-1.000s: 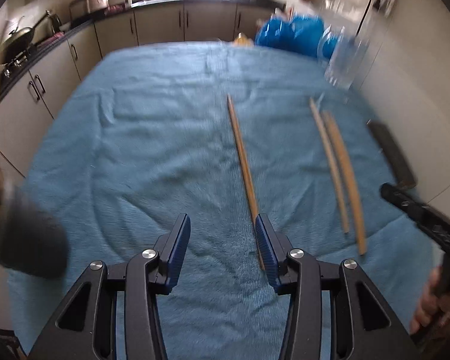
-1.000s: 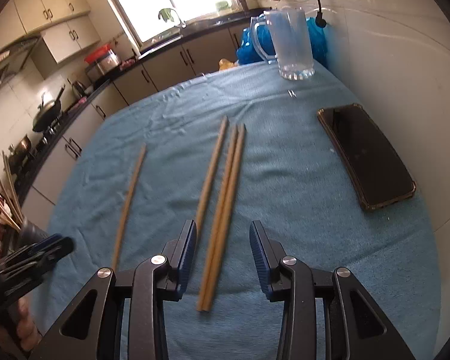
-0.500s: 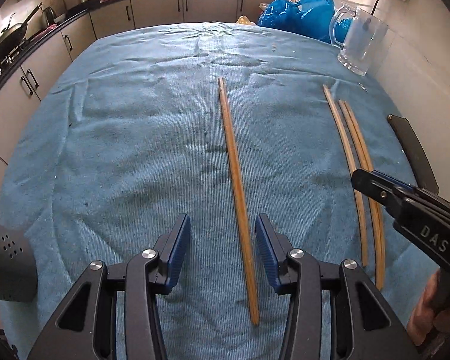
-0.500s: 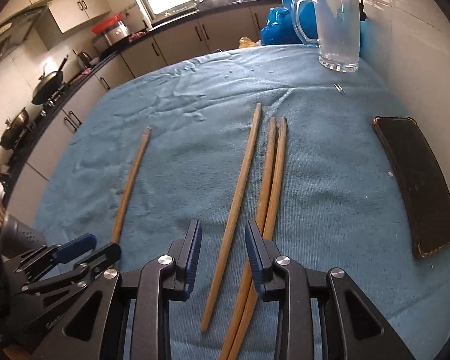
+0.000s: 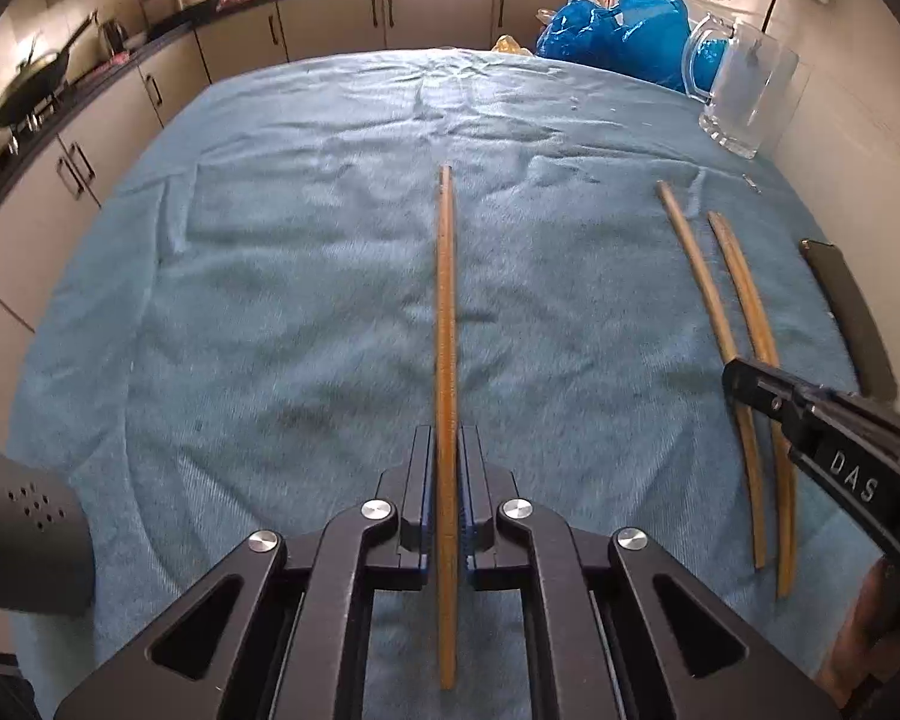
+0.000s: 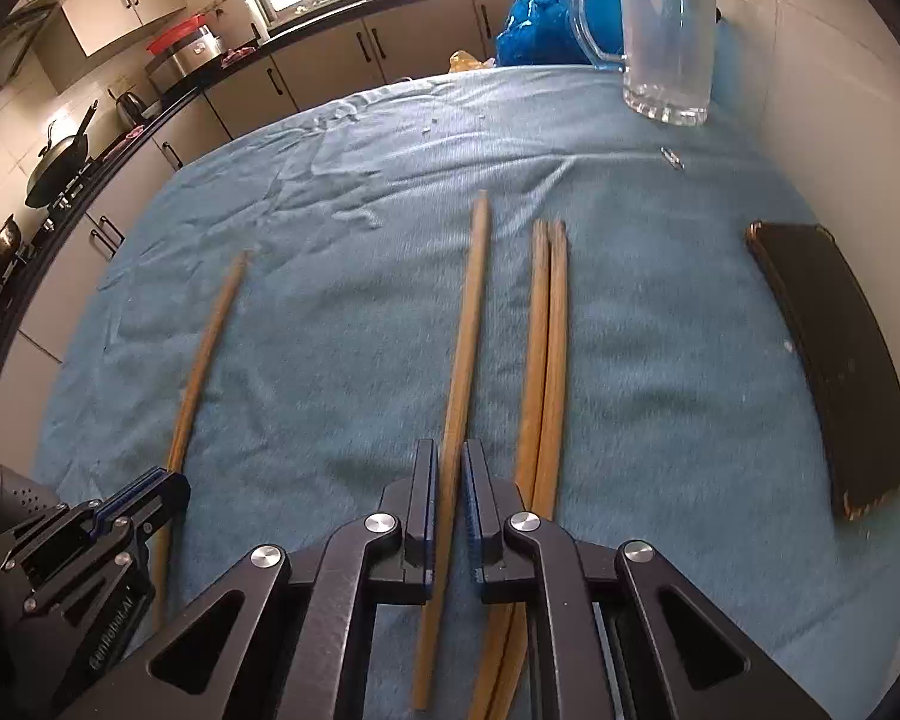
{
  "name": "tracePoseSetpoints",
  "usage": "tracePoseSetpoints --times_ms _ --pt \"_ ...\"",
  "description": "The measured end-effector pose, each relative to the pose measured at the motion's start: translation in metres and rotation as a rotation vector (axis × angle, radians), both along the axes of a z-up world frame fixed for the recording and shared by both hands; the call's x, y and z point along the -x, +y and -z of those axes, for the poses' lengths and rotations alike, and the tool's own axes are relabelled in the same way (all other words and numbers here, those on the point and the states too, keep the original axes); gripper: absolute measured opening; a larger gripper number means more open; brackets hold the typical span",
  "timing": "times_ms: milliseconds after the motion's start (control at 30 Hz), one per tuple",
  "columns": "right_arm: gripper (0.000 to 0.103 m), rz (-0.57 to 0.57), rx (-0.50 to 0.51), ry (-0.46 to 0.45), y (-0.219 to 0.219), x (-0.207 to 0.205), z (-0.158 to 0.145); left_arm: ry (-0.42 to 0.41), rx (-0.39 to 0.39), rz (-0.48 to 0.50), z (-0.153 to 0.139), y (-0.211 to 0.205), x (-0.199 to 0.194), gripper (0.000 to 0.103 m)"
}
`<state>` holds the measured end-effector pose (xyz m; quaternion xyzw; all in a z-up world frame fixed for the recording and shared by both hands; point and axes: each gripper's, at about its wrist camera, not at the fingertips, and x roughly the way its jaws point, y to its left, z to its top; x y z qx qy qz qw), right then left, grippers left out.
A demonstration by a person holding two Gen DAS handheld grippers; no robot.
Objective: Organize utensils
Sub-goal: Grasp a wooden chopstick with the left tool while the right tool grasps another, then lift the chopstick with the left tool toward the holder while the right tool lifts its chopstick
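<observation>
Both jaws are now closed: the left hand-held gripper (image 5: 447, 495) grips one chopstick (image 5: 446, 324), the right hand-held gripper (image 6: 449, 510) another chopstick (image 6: 465, 354), near their ends on the worktop (image 6: 342, 324); light, stiff, smooth wood may slip
</observation>
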<state>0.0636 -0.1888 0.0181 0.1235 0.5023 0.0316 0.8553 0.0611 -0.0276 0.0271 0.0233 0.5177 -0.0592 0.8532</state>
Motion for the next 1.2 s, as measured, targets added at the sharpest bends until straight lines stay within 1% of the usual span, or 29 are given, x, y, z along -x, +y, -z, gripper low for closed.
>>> tracePoseSetpoints --times_ms 67,200,233,333,367,433,500,567,633,733,767,833,967,1067,1133,1200 --pt "0.008 -0.012 -0.008 0.014 0.004 0.013 -0.001 0.028 0.042 -0.002 -0.001 0.011 0.011 0.007" --pt "0.008 -0.058 -0.067 0.048 0.015 0.057 -0.001 0.089 0.143 0.021 -0.001 0.033 0.048 0.007" --pt "0.008 -0.076 -0.082 0.053 0.017 0.075 0.000 0.094 0.165 0.028 -0.001 0.038 0.058 0.007" --pt "0.009 -0.109 -0.097 0.047 0.018 0.107 0.001 0.122 0.200 0.069 0.000 0.047 0.083 0.007" --pt "0.009 -0.127 -0.109 0.039 0.016 0.116 0.001 0.147 0.215 0.086 0.000 0.050 0.090 0.007" --pt "0.011 -0.151 -0.116 0.030 0.012 0.125 0.000 0.183 0.253 0.099 -0.002 0.054 0.096 0.009" --pt "0.017 -0.167 -0.120 0.029 0.010 0.126 0.000 0.180 0.265 0.087 -0.006 0.056 0.095 0.013" --pt "0.019 -0.170 -0.104 0.026 0.011 0.121 0.001 0.158 0.241 0.049 -0.010 0.058 0.088 0.020" --pt "0.020 -0.171 -0.077 0.026 0.018 0.111 0.000 0.146 0.236 0.020 -0.011 0.057 0.077 0.023" --pt "0.021 -0.167 -0.024 0.022 0.027 0.092 0.000 0.156 0.183 0.000 -0.001 0.047 0.051 0.023" --pt "0.021 -0.165 -0.006 0.023 0.030 0.081 -0.001 0.134 0.171 -0.005 -0.001 0.045 0.044 0.023" --pt "0.021 -0.160 0.020 0.031 0.035 0.063 -0.001 0.125 0.114 -0.007 -0.001 0.036 0.029 0.023" --pt "0.020 -0.148 0.112 0.047 0.041 0.026 -0.002 0.122 0.085 -0.010 0.000 0.026 0.004 0.021" --pt "0.019 -0.139 0.162 0.067 0.046 0.004 -0.003 0.110 0.067 -0.009 0.001 0.025 -0.006 0.021" --pt "0.019 -0.144 0.198 0.074 0.051 -0.001 -0.003 0.106 0.067 -0.009 0.001 0.024 -0.009 0.021" --pt "0.019 -0.142 0.214 0.078 0.054 -0.005 -0.003 0.099 0.072 -0.014 0.002 0.024 -0.013 0.020"
